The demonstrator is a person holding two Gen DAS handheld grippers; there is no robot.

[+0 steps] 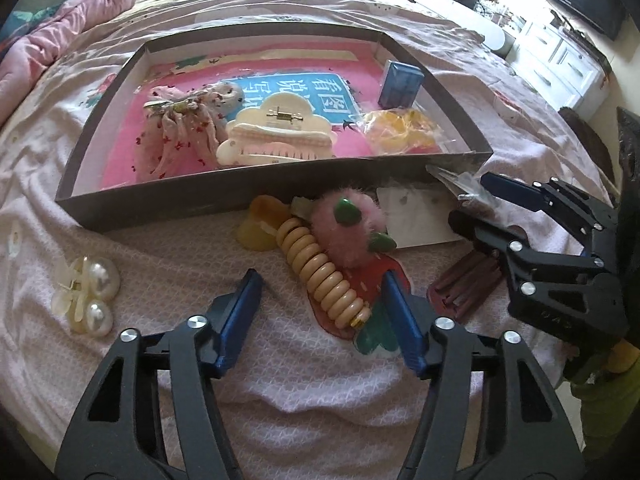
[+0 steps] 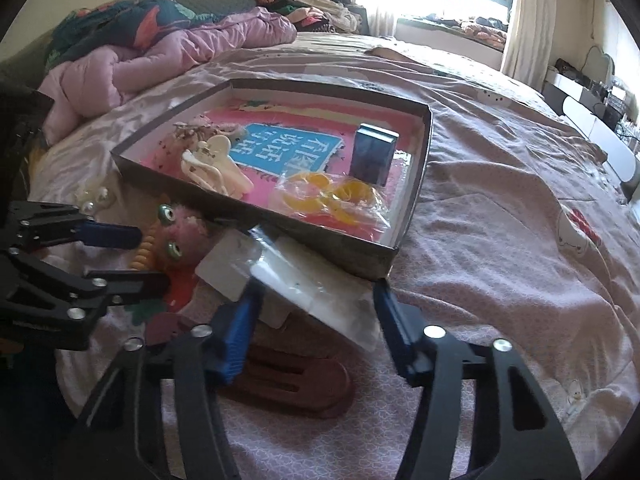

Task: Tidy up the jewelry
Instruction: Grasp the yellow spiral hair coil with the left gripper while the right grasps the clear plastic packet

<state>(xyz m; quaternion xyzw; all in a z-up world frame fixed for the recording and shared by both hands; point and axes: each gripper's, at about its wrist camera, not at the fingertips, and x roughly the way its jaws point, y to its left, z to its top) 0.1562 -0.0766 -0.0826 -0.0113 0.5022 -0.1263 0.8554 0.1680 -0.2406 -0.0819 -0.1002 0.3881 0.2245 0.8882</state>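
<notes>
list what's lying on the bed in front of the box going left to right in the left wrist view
pearl hair clip → amber clip → beige ring-stack clip → pink fuzzy clip → white card → dark red comb clip → right gripper, open

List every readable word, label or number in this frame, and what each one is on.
"看图说话写话": white characters on the blue panel of the pink sheet lining the tray, seen upside down and partly hidden by the white hair claw; the last characters are uncertain.
Blue box: no print readable.
White card: marks too small to read.
Nothing else legible.
</notes>
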